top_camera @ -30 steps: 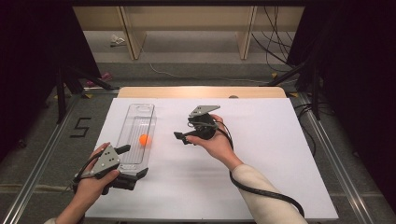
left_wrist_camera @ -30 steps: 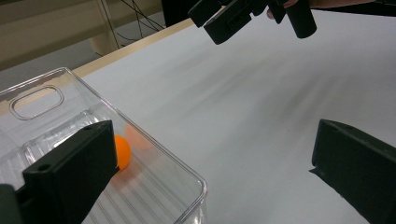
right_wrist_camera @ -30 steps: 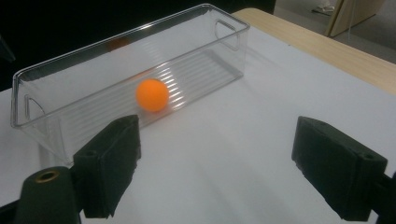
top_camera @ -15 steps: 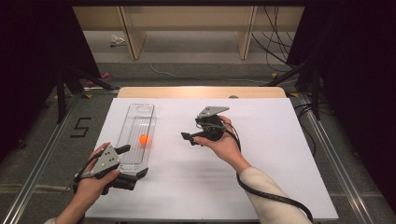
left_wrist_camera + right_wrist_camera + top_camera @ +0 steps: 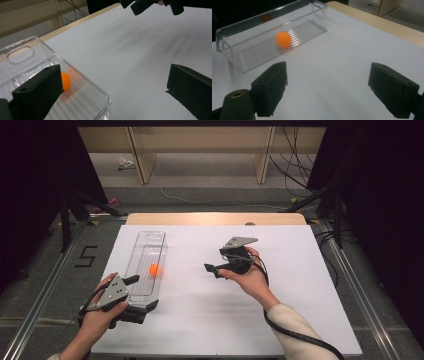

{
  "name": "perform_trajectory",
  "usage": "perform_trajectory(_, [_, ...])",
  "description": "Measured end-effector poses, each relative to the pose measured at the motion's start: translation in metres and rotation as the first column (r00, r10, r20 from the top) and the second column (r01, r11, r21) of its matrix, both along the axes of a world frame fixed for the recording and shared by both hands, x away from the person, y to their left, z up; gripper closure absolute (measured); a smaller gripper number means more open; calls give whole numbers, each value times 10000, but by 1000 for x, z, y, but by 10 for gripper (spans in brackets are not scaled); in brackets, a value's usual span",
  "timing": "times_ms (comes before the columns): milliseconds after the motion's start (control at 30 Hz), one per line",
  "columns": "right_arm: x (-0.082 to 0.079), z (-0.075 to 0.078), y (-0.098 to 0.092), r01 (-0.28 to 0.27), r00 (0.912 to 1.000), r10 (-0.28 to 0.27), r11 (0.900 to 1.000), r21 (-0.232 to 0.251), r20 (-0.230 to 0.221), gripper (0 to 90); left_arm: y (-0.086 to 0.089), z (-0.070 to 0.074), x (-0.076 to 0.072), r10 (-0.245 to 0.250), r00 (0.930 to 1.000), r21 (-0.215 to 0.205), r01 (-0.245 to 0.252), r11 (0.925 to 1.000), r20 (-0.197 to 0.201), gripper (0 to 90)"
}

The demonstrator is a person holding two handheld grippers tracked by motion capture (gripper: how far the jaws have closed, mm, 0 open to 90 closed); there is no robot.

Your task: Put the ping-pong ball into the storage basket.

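Right gripper view looks along the right gripper (image 5: 327, 91), its black jaws spread wide and empty above the white table sheet (image 5: 352, 50). At its eleven o'clock lies the small orange ball (image 5: 283, 39), resting on the ribbed floor of the long clear plastic tray (image 5: 227, 37). From the high view the left gripper (image 5: 141, 294), jaws also spread, straddles the tray's near corner, one jaw inside and one outside. The likely risk: squeezing or nudging that light tray could tip it and set the ball rolling away
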State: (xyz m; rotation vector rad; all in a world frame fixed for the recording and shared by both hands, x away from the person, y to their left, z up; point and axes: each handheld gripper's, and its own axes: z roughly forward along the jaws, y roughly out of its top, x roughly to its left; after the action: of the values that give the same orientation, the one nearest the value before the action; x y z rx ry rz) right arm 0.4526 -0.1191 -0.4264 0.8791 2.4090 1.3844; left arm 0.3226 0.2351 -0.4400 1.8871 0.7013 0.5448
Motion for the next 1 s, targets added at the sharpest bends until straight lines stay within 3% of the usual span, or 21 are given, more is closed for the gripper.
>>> perform_trajectory(1000, [-18, 2, -44, 572, 9983, -573, 9983, 113, 100, 165, 0, 0, 0, 22, 10000, -14, -22, 10000, -20, 0])
